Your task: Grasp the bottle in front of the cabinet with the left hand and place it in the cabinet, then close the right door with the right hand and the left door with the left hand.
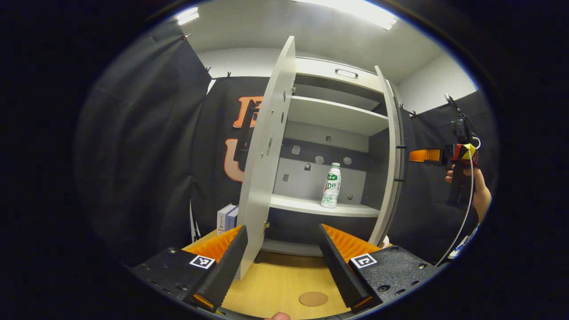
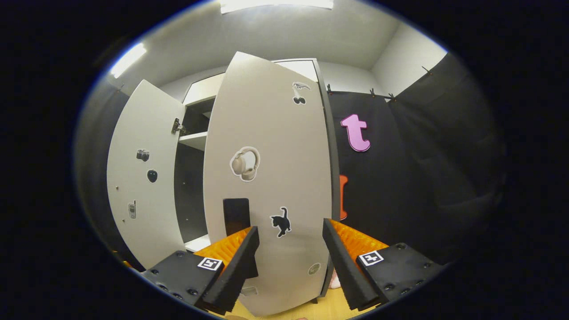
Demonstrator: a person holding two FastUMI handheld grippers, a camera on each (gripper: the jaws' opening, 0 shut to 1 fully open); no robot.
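A white bottle with a green label (image 1: 331, 185) stands upright on the lower shelf (image 1: 311, 205) of the grey cabinet. Both doors are swung out: the left door (image 1: 266, 155) comes edge-on toward me, and the right door (image 1: 391, 155) is partly open. My left gripper (image 1: 282, 262) is open and empty, low over the wooden table (image 1: 284, 284), in front of the cabinet. My right gripper (image 2: 289, 262) is open close to the outer face of the right door (image 2: 271, 178), which carries stickers. The right gripper (image 1: 440, 155), held by a hand (image 1: 480, 191), also appears beyond that door's outer side.
A small white and blue box (image 1: 226, 218) stands on the table left of the cabinet, behind the left door. A round brown disc (image 1: 313, 298) lies on the table near me. The left door's inner face (image 2: 142, 178) and an upper shelf (image 2: 193, 140) show past the right door.
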